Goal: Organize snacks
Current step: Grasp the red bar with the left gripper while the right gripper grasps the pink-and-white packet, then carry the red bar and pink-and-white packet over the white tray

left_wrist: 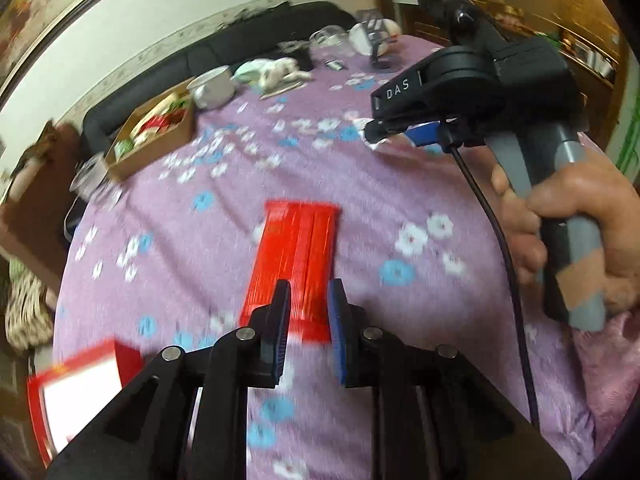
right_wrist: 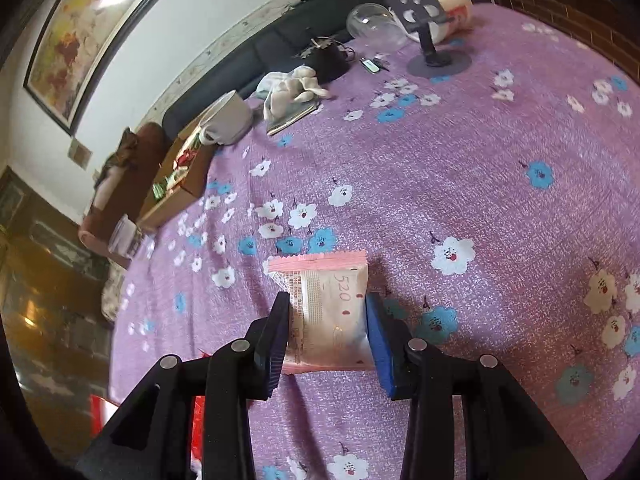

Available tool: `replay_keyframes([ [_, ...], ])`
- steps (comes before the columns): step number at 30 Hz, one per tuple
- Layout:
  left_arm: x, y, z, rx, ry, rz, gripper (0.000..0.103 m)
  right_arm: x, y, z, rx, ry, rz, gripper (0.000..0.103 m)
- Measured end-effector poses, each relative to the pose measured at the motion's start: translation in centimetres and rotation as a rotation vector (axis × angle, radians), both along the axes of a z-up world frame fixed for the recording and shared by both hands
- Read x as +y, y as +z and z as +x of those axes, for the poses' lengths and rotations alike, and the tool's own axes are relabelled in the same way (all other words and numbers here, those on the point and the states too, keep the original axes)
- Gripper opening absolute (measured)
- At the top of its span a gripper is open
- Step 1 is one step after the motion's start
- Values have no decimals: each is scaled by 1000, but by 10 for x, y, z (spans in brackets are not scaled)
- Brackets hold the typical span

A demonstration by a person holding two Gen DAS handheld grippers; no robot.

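My left gripper (left_wrist: 309, 292) is shut on a red snack packet (left_wrist: 294, 260) and holds it above the purple flowered cloth (left_wrist: 192, 232). My right gripper (right_wrist: 327, 304) is shut on a pink-edged white snack packet (right_wrist: 328, 312) marked 520, also above the cloth. The right gripper also shows in the left wrist view (left_wrist: 376, 128), held by a hand (left_wrist: 576, 220), with a bit of blue showing under its body. A brown cardboard box (left_wrist: 154, 142) with several snacks stands at the far left of the table; it also shows in the right wrist view (right_wrist: 180, 176).
A red and white box (left_wrist: 76, 388) lies at the near left. A white pot (right_wrist: 228, 118), a crumpled cloth (right_wrist: 292, 88), a glass bowl (right_wrist: 374, 26), a black stand (right_wrist: 436, 60) and a white cup (right_wrist: 450, 2) crowd the far side. A dark sofa (right_wrist: 280, 40) runs behind.
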State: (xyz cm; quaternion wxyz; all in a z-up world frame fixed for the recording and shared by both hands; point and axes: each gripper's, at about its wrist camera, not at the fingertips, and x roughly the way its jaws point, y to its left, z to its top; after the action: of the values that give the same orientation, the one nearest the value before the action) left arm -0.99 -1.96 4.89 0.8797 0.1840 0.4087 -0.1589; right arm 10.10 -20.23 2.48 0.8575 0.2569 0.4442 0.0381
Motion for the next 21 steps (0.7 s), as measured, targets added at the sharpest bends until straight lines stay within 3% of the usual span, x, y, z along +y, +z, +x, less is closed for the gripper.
replay_keyframes([
  [2,13,3,0,3,38,-49,16,3,-4,-1,12,0,-19,38],
  [3,17,5,2,5,42,-59,21,3,-7,-1,23,-3,-20,38],
  [4,18,5,6,17,36,-62,28,2,-8,-1,23,-4,-18,38],
  [6,22,2,16,46,26,-78,64,2,-7,-2,17,-8,-32,38],
  [7,22,0,20,64,18,-85,68,1,-7,-3,17,-12,-32,38],
  [11,7,-13,35,111,-16,-75,68,-5,-9,-2,25,-16,-1,38],
  [15,0,-32,53,171,26,-50,67,-4,-9,-1,27,-13,-3,39],
  [17,3,-35,59,198,46,-104,61,-4,-9,-1,28,-14,4,39],
  [18,4,-34,59,190,54,-112,50,-5,-9,-1,30,-15,10,39],
  [21,2,-34,54,179,64,-111,48,-6,-9,0,32,-17,18,39],
])
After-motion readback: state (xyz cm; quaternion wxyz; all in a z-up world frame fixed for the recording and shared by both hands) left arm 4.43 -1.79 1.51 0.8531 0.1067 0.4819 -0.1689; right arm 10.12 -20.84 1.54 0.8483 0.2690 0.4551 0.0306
